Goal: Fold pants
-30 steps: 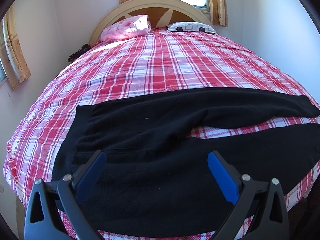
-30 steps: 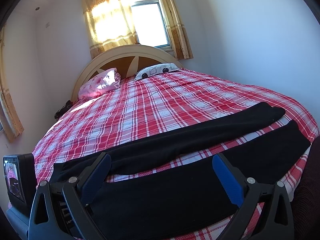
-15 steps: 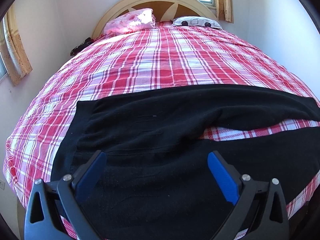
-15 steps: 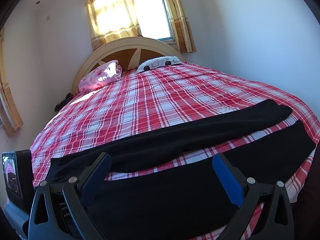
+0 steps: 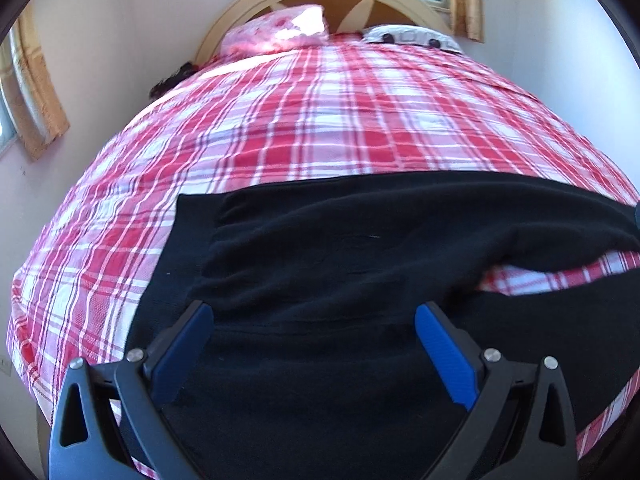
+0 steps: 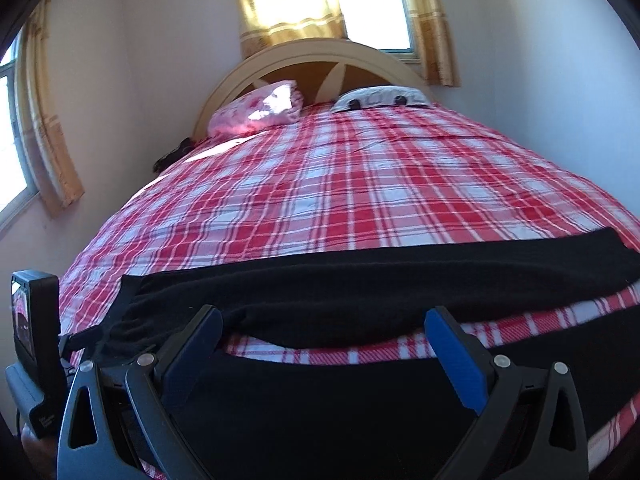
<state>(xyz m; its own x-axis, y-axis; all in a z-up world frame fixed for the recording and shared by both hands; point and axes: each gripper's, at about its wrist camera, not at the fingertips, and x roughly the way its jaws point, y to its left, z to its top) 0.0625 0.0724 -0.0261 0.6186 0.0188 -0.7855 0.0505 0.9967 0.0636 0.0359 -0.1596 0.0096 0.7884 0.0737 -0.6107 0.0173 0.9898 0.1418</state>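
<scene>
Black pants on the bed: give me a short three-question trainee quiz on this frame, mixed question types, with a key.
1. True or false: the black pants are already folded into a compact stack.
2. Multiple choice: the left gripper is (a) shut on the fabric, (b) open over the waist end, (c) out of view.
3. Short answer: what shows in the gap between the two legs in the right wrist view?

Key
1. False: they lie spread across the plaid bedspread, legs apart.
2. b; the right gripper is open too, over the near leg.
3. A strip of the plaid bedspread.
</scene>
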